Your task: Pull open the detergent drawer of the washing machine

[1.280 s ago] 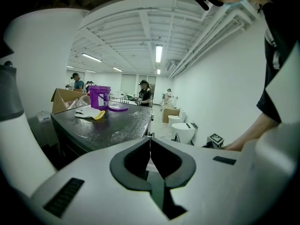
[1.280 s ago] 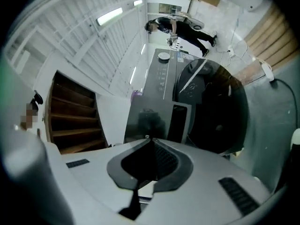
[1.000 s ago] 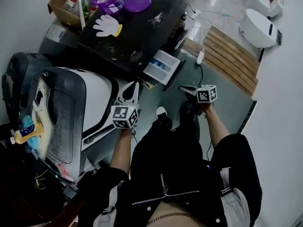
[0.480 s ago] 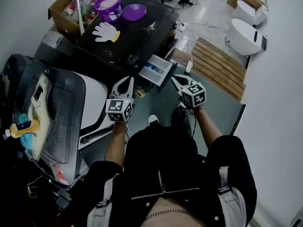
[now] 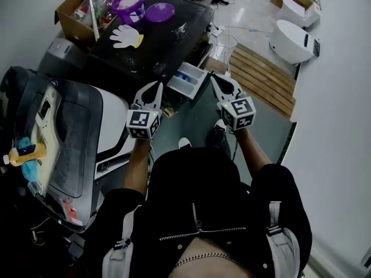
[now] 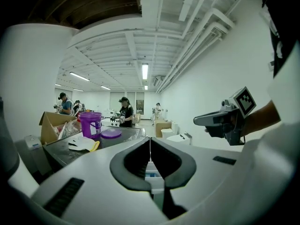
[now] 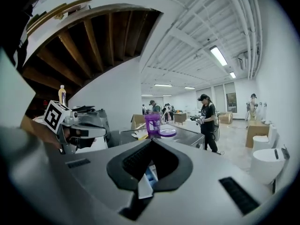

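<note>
Purple bucket [image 5: 128, 4], glove [image 5: 127, 36] (nr drawer [image 5: 188, 80])

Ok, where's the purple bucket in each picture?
Head view: the purple bucket is near the top edge, left of centre.
Left gripper view: it stands at mid-height, left of centre.
Right gripper view: it is small, just above the middle of the picture.
Shared landmark: the flat purple lid lies just to the bucket's right in all three views.
</note>
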{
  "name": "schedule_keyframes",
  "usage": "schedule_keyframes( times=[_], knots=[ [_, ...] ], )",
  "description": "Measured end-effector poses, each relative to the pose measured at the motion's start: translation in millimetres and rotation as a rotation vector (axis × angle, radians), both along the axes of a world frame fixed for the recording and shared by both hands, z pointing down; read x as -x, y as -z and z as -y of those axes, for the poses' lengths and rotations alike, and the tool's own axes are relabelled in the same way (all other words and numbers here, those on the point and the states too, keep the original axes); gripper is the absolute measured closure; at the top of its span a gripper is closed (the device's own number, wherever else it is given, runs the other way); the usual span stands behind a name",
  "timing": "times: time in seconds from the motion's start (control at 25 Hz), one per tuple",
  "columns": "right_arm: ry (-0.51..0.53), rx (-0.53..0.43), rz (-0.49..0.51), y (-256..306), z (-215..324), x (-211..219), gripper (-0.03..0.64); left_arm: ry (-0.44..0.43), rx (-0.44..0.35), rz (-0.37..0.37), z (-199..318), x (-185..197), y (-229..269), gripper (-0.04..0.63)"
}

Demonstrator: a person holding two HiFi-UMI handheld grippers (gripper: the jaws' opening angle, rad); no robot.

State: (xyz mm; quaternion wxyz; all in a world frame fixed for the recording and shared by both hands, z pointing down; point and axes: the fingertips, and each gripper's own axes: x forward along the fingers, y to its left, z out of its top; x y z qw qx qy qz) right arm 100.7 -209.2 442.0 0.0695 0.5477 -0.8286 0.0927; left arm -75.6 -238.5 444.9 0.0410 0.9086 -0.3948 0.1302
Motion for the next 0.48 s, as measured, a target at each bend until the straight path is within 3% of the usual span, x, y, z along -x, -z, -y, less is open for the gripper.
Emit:
schedule_keyframes(
  times=[0.16, 0.48],
  knots=[
    [-0.019, -0.008, -0.005, 3.7, -2.9, -1.3, 0.614, -0.018, 0.002, -0.035, -1.7, -1.4, 4.5, 0.574],
    [-0.046, -0.007, -0.012, 0.3, -3.6, -2.5, 0.614, -0.006, 0.019, -0.02, 0.7, 5.4, -5.3, 0.574]
  ],
)
